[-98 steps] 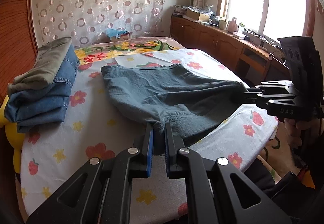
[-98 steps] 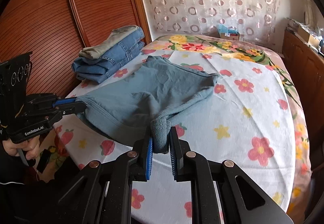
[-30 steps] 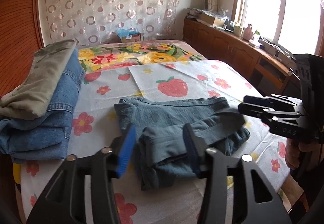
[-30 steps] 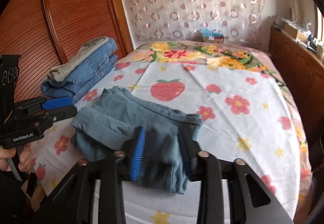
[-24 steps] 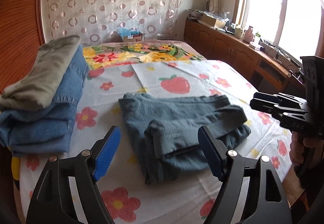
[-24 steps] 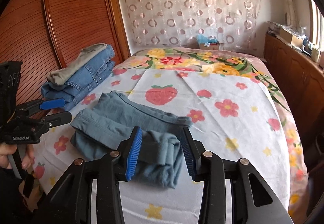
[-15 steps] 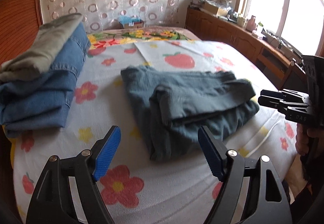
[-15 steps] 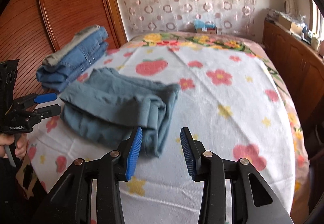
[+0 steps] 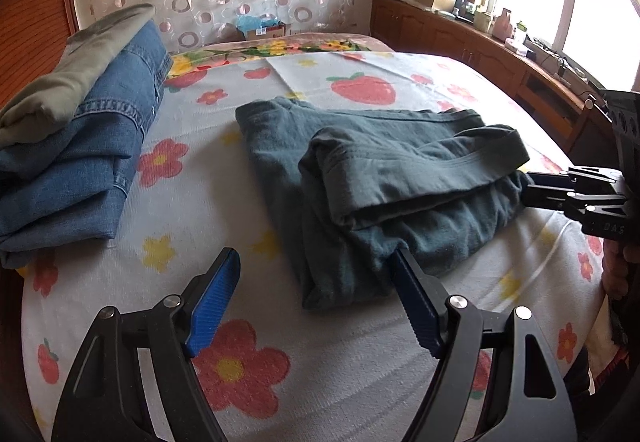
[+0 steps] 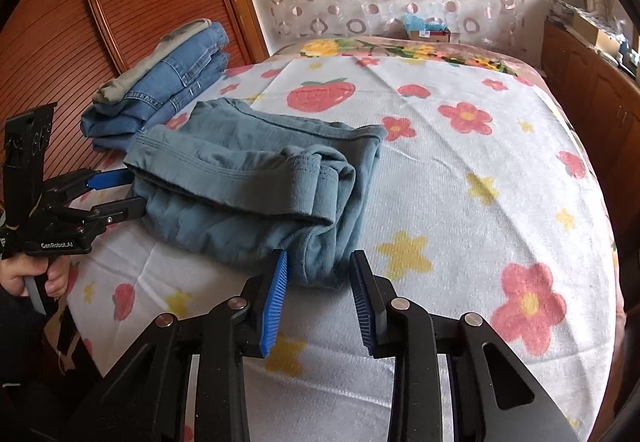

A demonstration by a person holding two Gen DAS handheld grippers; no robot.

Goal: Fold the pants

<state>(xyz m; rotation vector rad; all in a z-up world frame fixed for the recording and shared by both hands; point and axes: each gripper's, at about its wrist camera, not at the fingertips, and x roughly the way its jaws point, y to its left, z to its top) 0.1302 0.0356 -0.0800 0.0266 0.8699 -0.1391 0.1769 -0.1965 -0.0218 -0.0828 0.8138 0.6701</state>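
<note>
The grey-blue pants [image 9: 384, 178] lie folded in a loose bundle on the flowered bed sheet [image 9: 248, 322]; they also show in the right wrist view [image 10: 256, 178]. My left gripper [image 9: 316, 306] is open, its fingers spread wide around the bundle's near corner, holding nothing. It shows from the side in the right wrist view [image 10: 116, 194] at the bundle's left end. My right gripper [image 10: 320, 294] is open at the bundle's near right corner, its blue pads either side of the fold. Its black fingers [image 9: 560, 198] touch the bundle's right end in the left wrist view.
A stack of folded blue jeans with an olive garment on top [image 9: 80, 130] lies at the bed's left, against a wooden wardrobe [image 10: 120, 14]. A wooden cabinet under the window [image 9: 480, 42] runs along the right. The bed's front edge is close below the grippers.
Both grippers let go of the pants after folding them over, opened and drew back. In the last half second both have moved in closer to the bundle's near corners.
</note>
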